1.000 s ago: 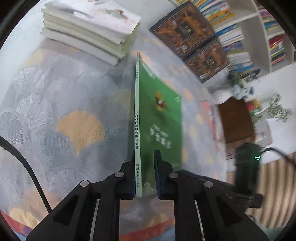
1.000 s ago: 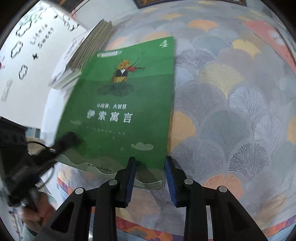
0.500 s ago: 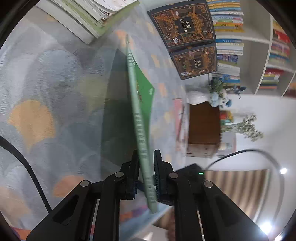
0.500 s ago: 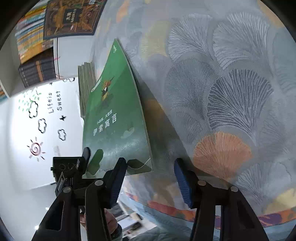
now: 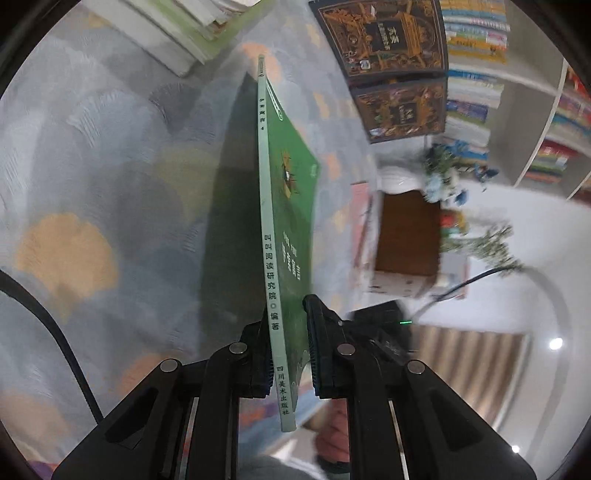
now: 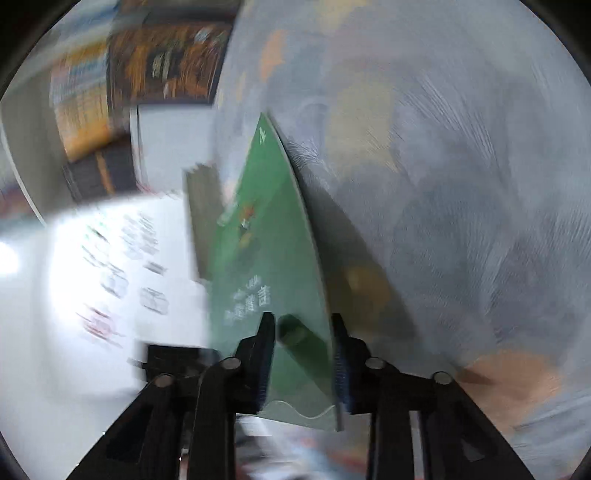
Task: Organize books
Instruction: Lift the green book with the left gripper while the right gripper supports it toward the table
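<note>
Landmark: the green book (image 5: 291, 206), standing on edge above the patterned cloth.

Left wrist view, left to right:
- Black cable (image 5: 55, 328), at the far left of the green book, over the cloth.
- Patterned cloth (image 5: 110, 177), grey with fan shapes and orange patches, spread under and left of the green book.
- Stack of pale books (image 5: 192, 29), lying flat on the cloth, beyond the green book's far end and to its left.
- Green book, pale spine facing me, front cover turned right.
- My left tool (image 5: 286, 354), closed on the near end of the green book's spine, one pad on each side.
- Two dark ornate books (image 5: 391, 62), flat on the cloth, right of the green book's far end.
- Brown cabinet (image 5: 406, 236), right of the green book, with a plant and small figures at its top edge.
- White bookshelf (image 5: 517, 81), far right of the green book, filled with coloured spines.

Right wrist view, blurred:
- White wall with drawings (image 6: 118, 266), left of the green book.
- Green book (image 6: 266, 266), cover facing left, near edge between my right tool's jaws.
- My right tool (image 6: 303, 354), jaws closing, book between them; I cannot tell whether both pads press it.
</note>
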`<control>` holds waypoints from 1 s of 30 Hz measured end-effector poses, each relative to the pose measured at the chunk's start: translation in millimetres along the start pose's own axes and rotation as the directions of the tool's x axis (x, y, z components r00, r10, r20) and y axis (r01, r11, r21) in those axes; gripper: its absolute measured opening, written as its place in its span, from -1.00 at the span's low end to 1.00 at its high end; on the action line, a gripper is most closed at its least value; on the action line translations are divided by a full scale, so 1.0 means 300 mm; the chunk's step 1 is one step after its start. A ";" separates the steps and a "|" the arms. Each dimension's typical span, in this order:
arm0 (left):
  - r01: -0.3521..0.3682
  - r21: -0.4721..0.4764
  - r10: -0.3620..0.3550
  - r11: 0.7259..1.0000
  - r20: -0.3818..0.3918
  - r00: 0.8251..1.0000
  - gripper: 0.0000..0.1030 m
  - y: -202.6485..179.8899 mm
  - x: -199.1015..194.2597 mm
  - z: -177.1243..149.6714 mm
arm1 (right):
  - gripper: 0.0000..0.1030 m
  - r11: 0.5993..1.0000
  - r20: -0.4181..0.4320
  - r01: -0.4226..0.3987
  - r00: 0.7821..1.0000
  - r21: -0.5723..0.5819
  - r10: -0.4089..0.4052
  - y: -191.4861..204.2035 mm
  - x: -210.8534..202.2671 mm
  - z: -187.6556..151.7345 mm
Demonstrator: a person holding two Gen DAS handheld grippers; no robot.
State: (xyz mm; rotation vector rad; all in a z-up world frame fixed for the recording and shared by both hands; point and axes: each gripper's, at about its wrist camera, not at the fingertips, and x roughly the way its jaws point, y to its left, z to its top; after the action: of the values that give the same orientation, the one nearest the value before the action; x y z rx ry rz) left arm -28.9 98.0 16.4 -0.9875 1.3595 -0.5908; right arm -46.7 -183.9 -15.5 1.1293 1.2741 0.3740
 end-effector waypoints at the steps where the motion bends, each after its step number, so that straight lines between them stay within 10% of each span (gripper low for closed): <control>1: -0.047 0.032 0.047 0.998 0.001 0.999 -0.79 -0.005 -0.002 0.001 | -0.46 0.997 0.001 0.047 0.999 -0.053 -0.047 0.014 -0.001 0.001; 10: -0.320 0.388 0.286 0.864 0.145 0.947 -0.76 -0.175 -0.033 -0.023 | -0.46 0.833 0.159 0.320 0.947 -0.452 -0.278 0.278 -0.005 -0.104; 17: -0.218 0.455 0.198 0.864 0.091 0.976 -0.71 -0.238 -0.079 0.017 | -0.46 0.894 0.108 0.170 0.985 -0.415 -0.137 0.292 -0.094 -0.114; 30: -0.144 0.474 0.032 0.869 0.236 0.971 -0.69 -0.324 -0.305 0.111 | -0.46 0.775 0.138 0.152 0.987 -0.613 -0.084 0.602 -0.070 -0.118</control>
State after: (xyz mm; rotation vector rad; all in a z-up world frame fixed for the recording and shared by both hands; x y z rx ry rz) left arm 6.8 134.2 144.3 -0.5526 0.9794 -0.6905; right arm -22.5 -101.9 148.8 0.4870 1.0058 0.5839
